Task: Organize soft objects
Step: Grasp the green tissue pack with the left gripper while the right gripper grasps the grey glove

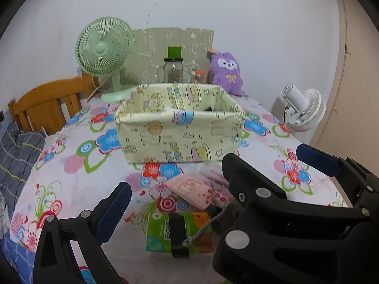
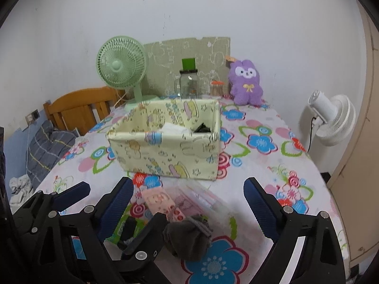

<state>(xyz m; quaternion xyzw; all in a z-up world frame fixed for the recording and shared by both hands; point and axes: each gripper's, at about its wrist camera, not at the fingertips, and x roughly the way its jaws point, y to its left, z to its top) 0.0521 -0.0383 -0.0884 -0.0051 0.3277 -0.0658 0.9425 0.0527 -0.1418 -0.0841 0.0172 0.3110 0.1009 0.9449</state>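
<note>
A pale yellow fabric storage box [image 1: 180, 132] stands mid-table, also in the right wrist view [image 2: 165, 149], with white and dark items inside. In front of it lie a pink cloth [image 1: 191, 189], a green tissue pack [image 1: 177, 232] with a black band, and a grey drawstring pouch [image 2: 189, 239]. The pink cloth also shows in the right wrist view [image 2: 161, 201]. My left gripper [image 1: 175, 189] is open above the tissue pack. My right gripper [image 2: 189, 194] is open above the pouch and cloth. Both are empty.
A green desk fan [image 1: 104, 54], a glass jar [image 1: 174, 69] and a purple plush toy [image 1: 227, 73] stand at the table's back. A white fan [image 1: 300, 108] is off the right edge. A wooden bed frame [image 1: 47, 104] is at left.
</note>
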